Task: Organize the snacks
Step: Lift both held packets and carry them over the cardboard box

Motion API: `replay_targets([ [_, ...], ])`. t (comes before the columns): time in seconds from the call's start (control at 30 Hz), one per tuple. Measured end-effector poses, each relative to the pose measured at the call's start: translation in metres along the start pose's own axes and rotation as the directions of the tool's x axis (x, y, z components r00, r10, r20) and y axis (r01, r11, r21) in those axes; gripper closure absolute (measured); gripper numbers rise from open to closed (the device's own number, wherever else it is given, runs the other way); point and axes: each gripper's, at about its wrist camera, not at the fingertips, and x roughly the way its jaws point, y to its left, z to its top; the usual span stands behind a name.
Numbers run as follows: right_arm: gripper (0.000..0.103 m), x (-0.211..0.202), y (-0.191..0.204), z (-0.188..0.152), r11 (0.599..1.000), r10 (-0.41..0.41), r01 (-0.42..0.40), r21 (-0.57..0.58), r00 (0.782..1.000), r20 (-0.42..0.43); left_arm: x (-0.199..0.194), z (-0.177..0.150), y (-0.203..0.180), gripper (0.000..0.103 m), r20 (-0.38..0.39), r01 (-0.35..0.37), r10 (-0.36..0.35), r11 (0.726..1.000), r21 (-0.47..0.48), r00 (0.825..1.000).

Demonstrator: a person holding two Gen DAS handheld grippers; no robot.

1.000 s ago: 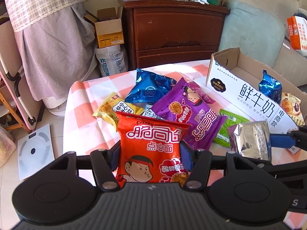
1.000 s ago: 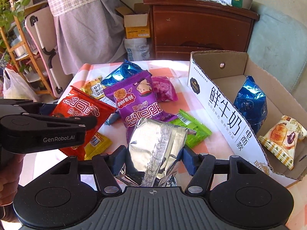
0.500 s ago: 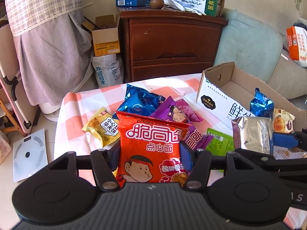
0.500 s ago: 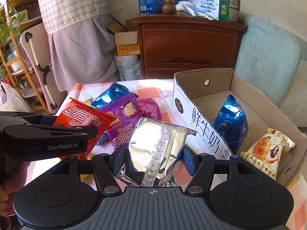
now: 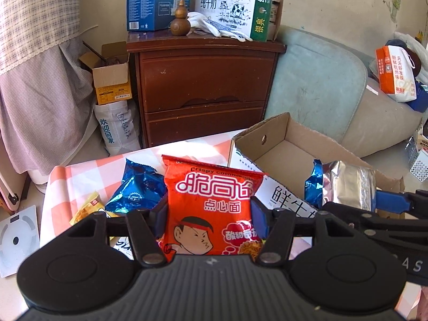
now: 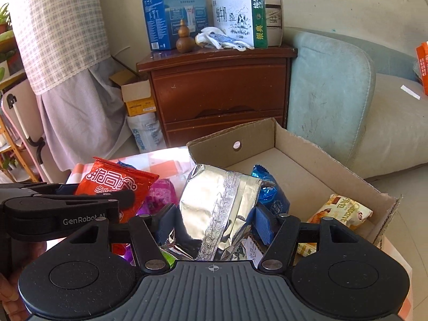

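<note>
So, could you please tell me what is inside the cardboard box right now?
Inside the cardboard box lie a blue foil packet and a croissant packet. The held silver packet covers the near corner, so anything there stays unseen.

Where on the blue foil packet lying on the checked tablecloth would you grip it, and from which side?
Grip the blue foil packet across its puffed middle, coming from above: it lies flat on the tablecloth, its left edge is free, and the red noodle packet covers its right.

Both wrist cameras look down-forward, close above their grippers, sharing the cardboard box (image 5: 290, 144) and perhaps the dresser (image 6: 222, 91).
</note>
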Motion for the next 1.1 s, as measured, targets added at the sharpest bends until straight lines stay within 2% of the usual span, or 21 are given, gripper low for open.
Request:
replay_targets([
  [0.33, 0.041, -0.001, -0.035, 0.013, 0.993, -0.057, 0.052, 0.106, 0.998, 0.037, 0.026, 0.022, -0.026, 0.044, 0.008, 0.054, -0.054, 0.999, 0.01, 0.999],
  [0.63, 0.041, 0.004, -0.067, 0.02, 0.968, -0.135, 0.122, 0.218, 0.99, 0.045, 0.049, 0.047, -0.048, 0.044, 0.023, 0.094, -0.095, 0.995, 0.017, 0.995],
  [1.1, 0.041, 0.018, -0.094, 0.022, 0.925, -0.221, 0.21, 0.315, 0.975, 0.0, 0.086, 0.056, -0.078, 0.044, -0.007, 0.129, -0.129, 0.99, 0.061, 0.992],
])
